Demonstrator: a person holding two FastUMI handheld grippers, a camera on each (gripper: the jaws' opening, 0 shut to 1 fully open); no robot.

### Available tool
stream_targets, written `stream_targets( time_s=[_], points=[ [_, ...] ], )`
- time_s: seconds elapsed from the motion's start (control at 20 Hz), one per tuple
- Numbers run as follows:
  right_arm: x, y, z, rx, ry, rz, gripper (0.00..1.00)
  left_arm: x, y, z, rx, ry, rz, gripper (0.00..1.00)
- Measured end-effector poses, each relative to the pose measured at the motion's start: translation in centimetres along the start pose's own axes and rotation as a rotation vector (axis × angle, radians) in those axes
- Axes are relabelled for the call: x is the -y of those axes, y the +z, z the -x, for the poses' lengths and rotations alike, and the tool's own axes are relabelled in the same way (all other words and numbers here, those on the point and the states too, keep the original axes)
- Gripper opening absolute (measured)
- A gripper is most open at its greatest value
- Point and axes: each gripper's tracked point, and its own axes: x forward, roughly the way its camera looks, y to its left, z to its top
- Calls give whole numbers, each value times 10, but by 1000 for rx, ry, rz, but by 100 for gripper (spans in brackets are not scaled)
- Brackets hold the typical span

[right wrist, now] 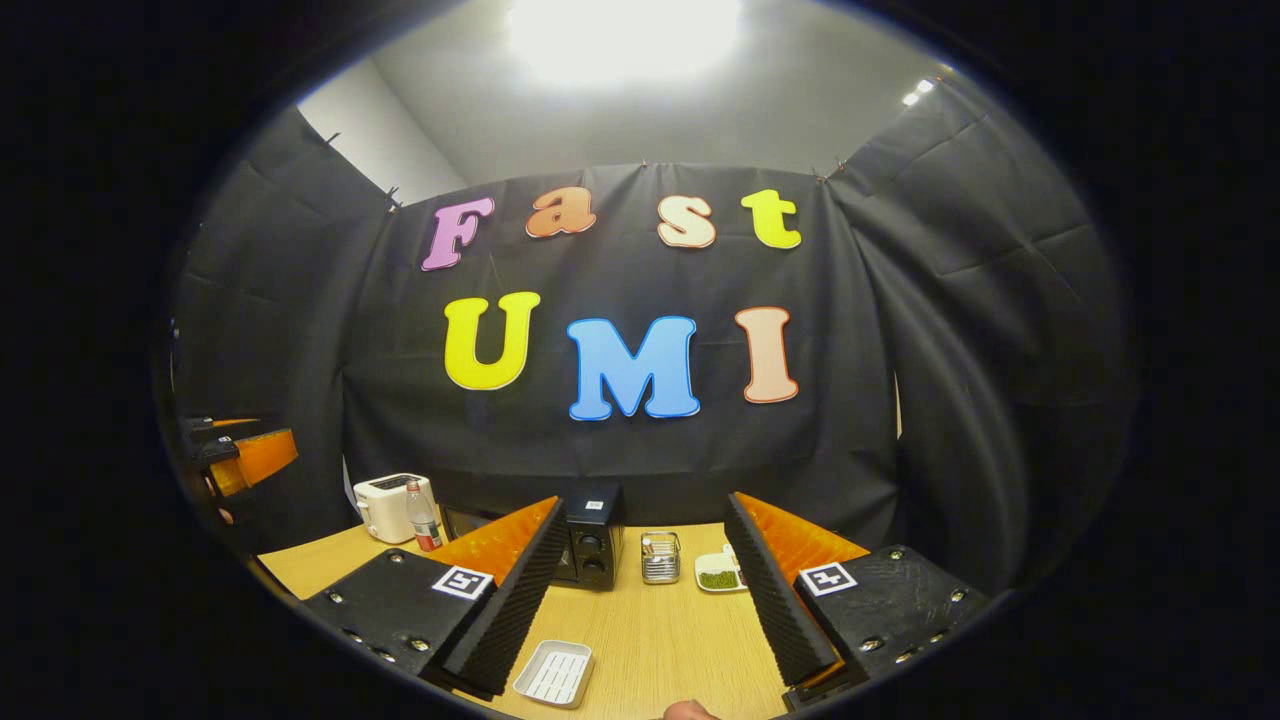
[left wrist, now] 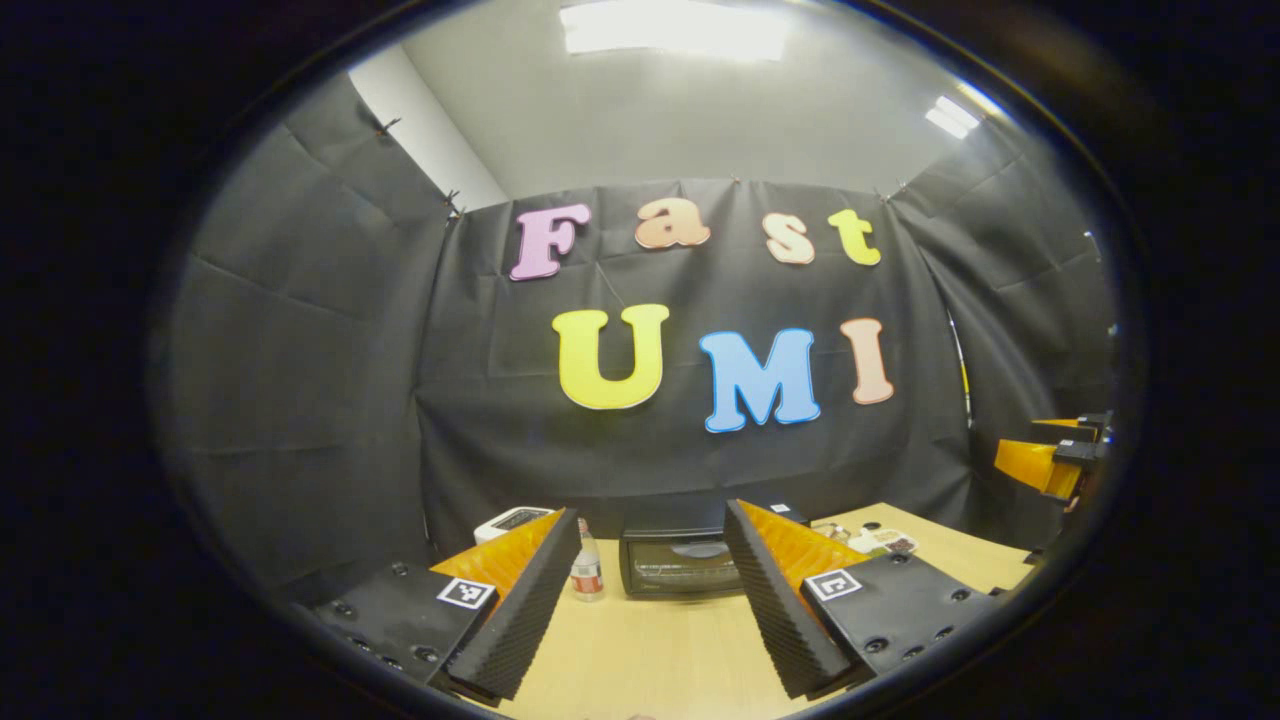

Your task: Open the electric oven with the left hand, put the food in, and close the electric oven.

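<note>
Rigid hinged door on electric oven [left wrist: 680, 565] at table's [left wrist: 650, 650] far edge, best taken at top rim; both grippers [left wrist: 650, 590] [right wrist: 645, 590] spread apart, empty.

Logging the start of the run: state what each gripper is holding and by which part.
Nothing is held. The left gripper is open above the table, facing the closed oven. The right gripper is open too, with nothing between its fingers.

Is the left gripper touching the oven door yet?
Apart. In the left gripper view the left gripper is open over bare table, with the closed oven farther back between its fingers.
</note>
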Motion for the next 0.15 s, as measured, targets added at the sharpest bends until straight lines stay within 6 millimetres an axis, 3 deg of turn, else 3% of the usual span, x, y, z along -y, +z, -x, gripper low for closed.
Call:
stream_targets(
  time_s=[0.15],
  points=[
    [-5,0,4,1,-4,3,96,-1,-1,1,2,-7,0,100]
  ],
)
